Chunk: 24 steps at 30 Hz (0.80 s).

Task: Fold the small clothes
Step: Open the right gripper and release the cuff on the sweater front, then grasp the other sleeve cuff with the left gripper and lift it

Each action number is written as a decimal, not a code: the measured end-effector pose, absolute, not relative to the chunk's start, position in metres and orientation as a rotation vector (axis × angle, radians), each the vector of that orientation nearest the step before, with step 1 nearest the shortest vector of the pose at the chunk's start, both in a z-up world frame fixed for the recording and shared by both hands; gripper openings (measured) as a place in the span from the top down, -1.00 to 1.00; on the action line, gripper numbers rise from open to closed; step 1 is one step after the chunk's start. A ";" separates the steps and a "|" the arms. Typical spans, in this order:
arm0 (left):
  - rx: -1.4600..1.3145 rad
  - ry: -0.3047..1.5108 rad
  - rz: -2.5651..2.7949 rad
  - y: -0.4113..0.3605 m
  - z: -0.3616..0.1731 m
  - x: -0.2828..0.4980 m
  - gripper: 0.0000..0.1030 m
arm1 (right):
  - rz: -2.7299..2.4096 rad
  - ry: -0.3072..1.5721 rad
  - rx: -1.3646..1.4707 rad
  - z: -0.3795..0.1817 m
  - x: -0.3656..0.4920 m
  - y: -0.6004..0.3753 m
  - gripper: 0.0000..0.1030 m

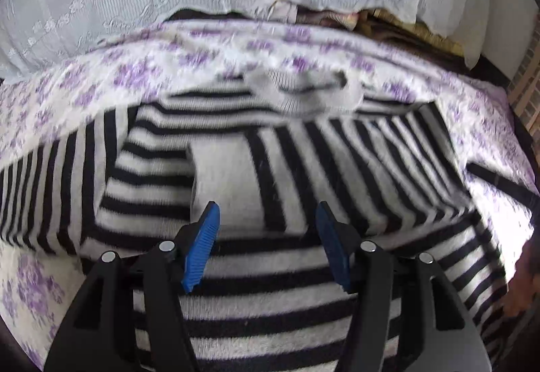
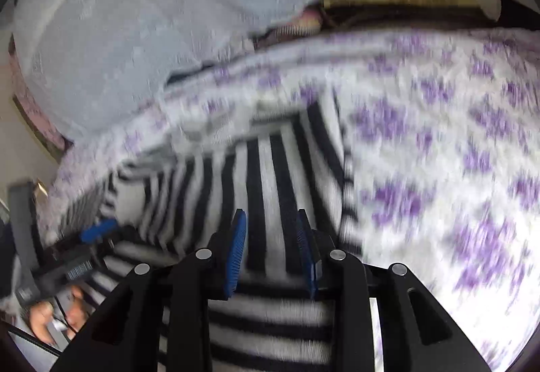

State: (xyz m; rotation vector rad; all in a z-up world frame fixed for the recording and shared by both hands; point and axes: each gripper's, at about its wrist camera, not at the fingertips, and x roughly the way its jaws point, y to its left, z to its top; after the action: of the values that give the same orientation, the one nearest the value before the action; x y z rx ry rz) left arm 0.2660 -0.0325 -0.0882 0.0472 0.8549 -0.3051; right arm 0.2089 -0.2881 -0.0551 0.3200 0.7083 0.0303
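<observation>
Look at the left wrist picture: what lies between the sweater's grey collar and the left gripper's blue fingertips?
Only the striped sweater itself: a sleeve folded across its body, between the grey collar and the left gripper. The left wrist view shows it.

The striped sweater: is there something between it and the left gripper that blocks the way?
Nothing visible does. The left gripper hangs directly over the striped sweater, its jaws apart with only knit fabric seen in the gap. The sweater lies on the floral bedspread with nothing on top of it.
</observation>
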 end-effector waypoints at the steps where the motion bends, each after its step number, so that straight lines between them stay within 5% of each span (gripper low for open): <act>1: 0.051 0.855 -0.310 -0.037 -0.086 0.271 -0.12 | 0.060 0.724 0.338 -0.050 0.224 -0.290 0.43; 8: 0.132 0.898 -0.282 -0.055 -0.118 0.288 -0.25 | -0.017 0.892 0.566 -0.111 0.305 -0.345 1.00; 11: 0.118 0.898 -0.279 -0.050 -0.114 0.288 -0.23 | 0.053 0.862 0.748 -0.120 0.298 -0.367 1.00; 24: 0.023 0.912 -0.203 -0.014 -0.112 0.295 -0.30 | 0.002 0.778 0.637 -0.092 0.258 -0.360 0.90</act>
State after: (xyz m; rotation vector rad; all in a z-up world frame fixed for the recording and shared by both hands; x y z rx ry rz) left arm 0.2946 -0.0138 -0.1125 0.0234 0.9123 -0.2029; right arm 0.2582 -0.3597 -0.0922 0.6370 0.7776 0.0021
